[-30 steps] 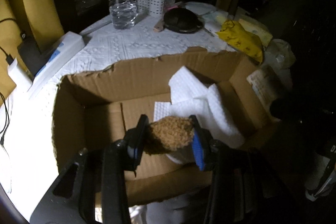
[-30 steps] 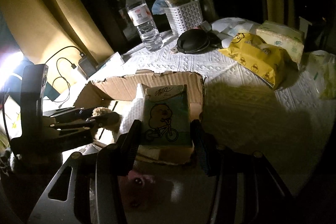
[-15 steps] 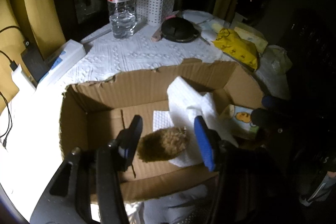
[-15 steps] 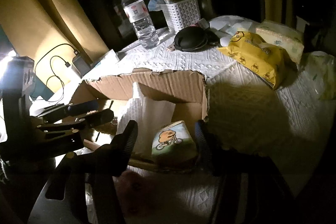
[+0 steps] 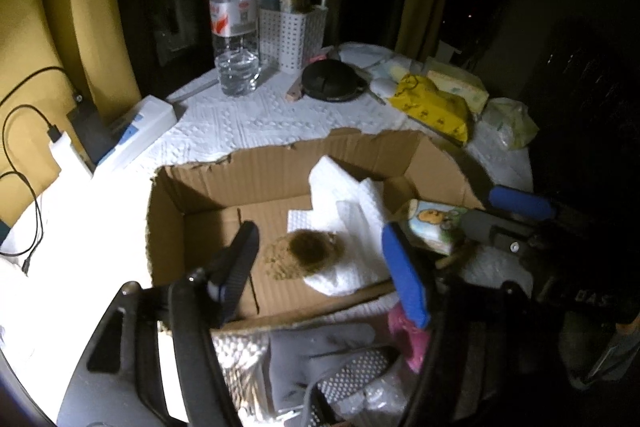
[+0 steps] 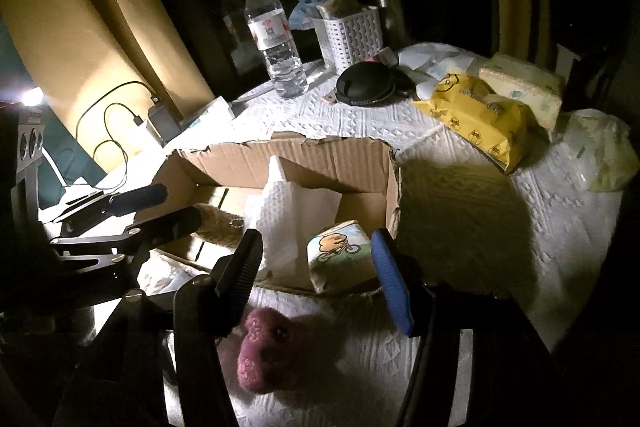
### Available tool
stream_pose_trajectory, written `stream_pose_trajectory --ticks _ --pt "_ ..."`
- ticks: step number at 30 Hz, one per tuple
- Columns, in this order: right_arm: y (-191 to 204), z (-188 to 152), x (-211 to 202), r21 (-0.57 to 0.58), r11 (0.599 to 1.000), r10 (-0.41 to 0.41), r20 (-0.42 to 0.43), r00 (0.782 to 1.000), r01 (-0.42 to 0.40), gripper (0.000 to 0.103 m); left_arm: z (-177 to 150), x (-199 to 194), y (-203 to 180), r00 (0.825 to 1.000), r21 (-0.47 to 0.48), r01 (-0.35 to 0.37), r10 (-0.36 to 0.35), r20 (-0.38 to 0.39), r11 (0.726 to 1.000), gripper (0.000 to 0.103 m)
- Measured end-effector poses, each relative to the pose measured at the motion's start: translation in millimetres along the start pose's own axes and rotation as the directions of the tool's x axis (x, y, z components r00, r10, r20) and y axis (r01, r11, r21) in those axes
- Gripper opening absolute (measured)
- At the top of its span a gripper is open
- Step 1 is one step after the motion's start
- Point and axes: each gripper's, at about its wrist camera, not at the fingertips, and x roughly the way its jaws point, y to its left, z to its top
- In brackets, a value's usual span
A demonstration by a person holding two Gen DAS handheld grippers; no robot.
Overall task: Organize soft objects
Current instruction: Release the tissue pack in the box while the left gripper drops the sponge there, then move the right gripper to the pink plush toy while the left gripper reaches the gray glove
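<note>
We find the left hand-held gripper [image 5: 320, 259] opening, having released the brown plush [image 5: 312, 253] into the cardboard box [image 5: 280, 179]; right hand-held gripper [image 6: 316, 267] wide, empty, tissue pack [image 6: 340, 255] dropped at four o'clock.

brown plush toy [image 5: 316, 247], yellow wipes pack [image 5: 434, 107]

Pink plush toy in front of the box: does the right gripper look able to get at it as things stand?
Probably yes: the pink plush toy lies uncovered just below the open right gripper, outside the box.
</note>
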Motion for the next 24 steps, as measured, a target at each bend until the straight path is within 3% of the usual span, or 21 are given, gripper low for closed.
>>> stream_pose_trajectory --ticks 24 --pt "33 -14 -56 -0.040 0.999 -0.030 0.064 0.998 0.033 0.060 -19 -71 -12 0.996 0.018 0.005 -0.006 0.088 1.000 0.077"
